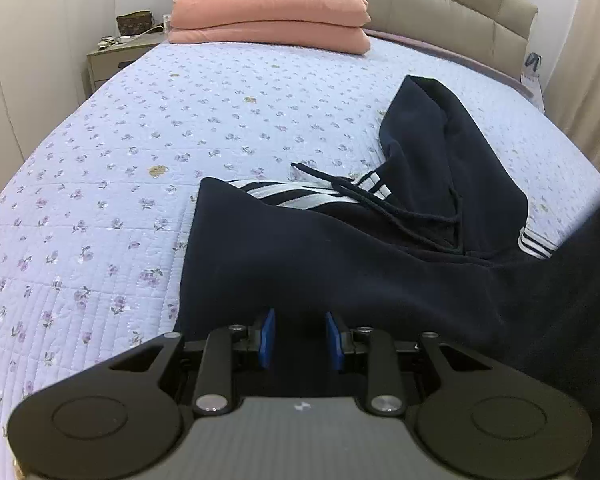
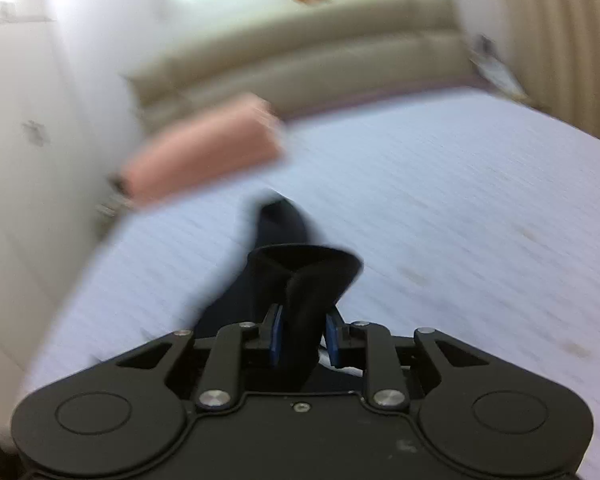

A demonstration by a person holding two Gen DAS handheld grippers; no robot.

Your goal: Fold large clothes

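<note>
A dark navy hoodie with white sleeve stripes and a drawstring lies on the bed, its hood pointing to the far right. My left gripper is over the hoodie's near edge, its blue pads apart with dark cloth between them. My right gripper is shut on a bunched fold of the hoodie and holds it above the bed; this view is blurred by motion.
The bed has a pale blue floral quilt. Two stacked pink pillows lie at the beige headboard. A nightstand stands at the far left, curtains at the right.
</note>
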